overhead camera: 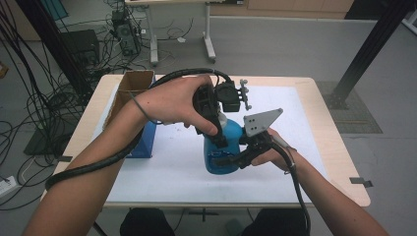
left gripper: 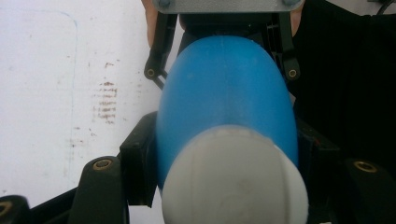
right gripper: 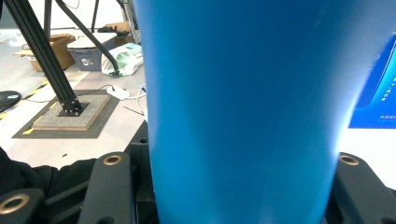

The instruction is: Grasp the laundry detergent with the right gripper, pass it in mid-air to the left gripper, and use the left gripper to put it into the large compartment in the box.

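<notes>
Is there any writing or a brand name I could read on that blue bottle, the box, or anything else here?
Blue bottle: no label or print shows on it.
Blue box: small white lines of print, too blurred to read.
Grey bin on the floor: a small label, too small to read.
Cardboard box: no print visible.

smooth matt blue plastic bottle [overhead camera: 223, 147], matt white cap [left gripper: 233, 179], pale wooden table [overhead camera: 334, 142]

High view sits above the person's side, looking forward and down on the tabletop [overhead camera: 305, 147]. Both gripper cams are jammed right up against the same blue bottle [overhead camera: 223, 147], left from above, right side-on
</notes>
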The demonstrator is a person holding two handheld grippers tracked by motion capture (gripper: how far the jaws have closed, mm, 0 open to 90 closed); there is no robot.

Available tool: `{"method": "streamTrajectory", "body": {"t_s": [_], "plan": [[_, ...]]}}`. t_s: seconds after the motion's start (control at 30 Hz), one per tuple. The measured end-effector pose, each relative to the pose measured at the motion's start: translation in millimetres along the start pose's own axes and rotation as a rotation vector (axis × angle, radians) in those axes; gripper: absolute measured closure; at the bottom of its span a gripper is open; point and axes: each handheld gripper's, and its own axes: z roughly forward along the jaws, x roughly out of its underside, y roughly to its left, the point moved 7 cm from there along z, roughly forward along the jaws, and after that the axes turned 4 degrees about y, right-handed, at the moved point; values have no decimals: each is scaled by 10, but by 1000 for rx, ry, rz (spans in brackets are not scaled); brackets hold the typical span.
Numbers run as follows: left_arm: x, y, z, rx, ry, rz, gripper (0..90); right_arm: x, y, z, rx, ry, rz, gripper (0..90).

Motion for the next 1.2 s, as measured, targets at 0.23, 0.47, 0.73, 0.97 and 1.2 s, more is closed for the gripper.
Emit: {"method": "streamTrajectory", "body": {"t_s": [0.23,0.47,0.73,0.97,1.2], "plan": [[-2,-8,1,2,4,-5,375,3,6,0,1,0,0,434],[4,-20,-1,3,7,-8,376,0,17,8,-2,0,-2,434],[12,-20,-10,2,5,-9,375,-10,17,10,-2,-1,-4,434],[11,-25,-5,2,1,-17,376,-10,17,17,-3,0,-4,434],[11,-23,-9,3,3,-12,376,-10,16,16,-2,0,-5,434]]}}
